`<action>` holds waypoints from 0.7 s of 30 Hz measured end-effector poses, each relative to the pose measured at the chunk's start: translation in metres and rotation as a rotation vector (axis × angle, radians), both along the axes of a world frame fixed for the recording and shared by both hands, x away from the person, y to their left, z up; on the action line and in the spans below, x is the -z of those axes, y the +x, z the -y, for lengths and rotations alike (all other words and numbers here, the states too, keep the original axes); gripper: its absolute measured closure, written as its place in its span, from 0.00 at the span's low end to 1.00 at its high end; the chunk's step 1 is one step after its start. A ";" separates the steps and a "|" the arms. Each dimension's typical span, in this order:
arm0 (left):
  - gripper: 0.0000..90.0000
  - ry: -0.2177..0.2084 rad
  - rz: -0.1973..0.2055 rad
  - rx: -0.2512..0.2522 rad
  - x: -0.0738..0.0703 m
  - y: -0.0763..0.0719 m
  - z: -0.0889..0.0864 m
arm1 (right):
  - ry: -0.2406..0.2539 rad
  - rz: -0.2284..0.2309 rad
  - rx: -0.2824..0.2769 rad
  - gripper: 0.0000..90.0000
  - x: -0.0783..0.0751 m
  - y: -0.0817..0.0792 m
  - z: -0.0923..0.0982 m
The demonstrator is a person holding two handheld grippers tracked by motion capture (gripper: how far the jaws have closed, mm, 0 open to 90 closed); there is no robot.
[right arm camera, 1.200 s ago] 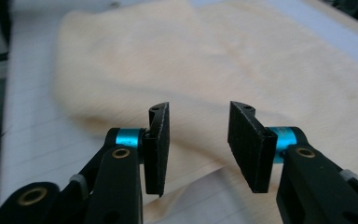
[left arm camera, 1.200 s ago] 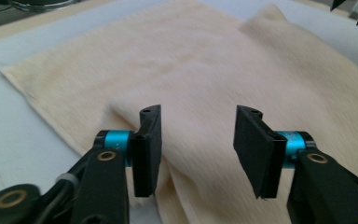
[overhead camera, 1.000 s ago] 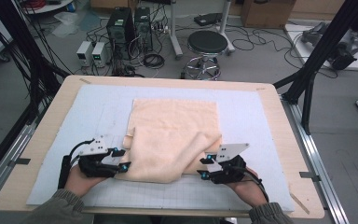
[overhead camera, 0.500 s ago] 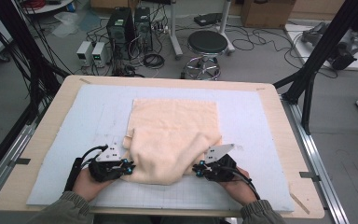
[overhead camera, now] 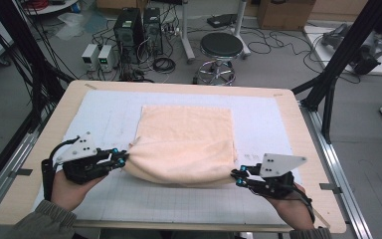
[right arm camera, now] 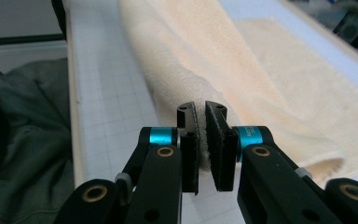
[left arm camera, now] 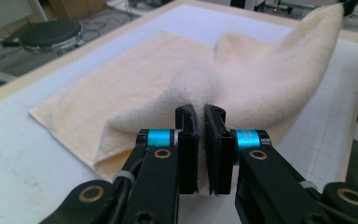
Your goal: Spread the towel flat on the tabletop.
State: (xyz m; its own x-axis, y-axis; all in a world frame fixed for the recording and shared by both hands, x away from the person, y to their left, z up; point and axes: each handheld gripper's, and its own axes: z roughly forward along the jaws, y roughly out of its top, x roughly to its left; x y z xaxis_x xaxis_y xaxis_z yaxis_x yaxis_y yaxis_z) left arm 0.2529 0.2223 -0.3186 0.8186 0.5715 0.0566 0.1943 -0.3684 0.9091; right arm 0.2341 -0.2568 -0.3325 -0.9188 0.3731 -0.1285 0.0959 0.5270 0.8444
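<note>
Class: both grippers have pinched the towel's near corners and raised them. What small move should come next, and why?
Probably carry both corners forward toward the far edge. The left gripper and right gripper are shut on the towel, its near edge is lifted, and the far half lies flat.

Towel (overhead camera: 186, 137) on table (overhead camera: 303, 134), stool (overhead camera: 221, 47) behind, grippers probably at near corners

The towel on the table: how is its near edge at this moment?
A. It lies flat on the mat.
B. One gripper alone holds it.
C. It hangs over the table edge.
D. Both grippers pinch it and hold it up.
D: the left gripper and the right gripper each pinch a near corner of the towel, raised off the mat.
</note>
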 end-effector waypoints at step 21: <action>0.78 0.056 -0.208 -0.212 0.079 0.128 0.044 | -0.089 -0.221 0.256 0.85 0.074 0.127 -0.001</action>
State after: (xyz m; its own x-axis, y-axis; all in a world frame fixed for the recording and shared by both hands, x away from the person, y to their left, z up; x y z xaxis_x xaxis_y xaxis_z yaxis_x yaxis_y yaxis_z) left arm 0.3813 0.1786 -0.3977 0.6787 0.7316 -0.0639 0.4525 -0.3481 0.8211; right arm 0.3609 -0.2557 -0.4061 -0.8061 0.5915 0.0205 0.4097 0.5327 0.7406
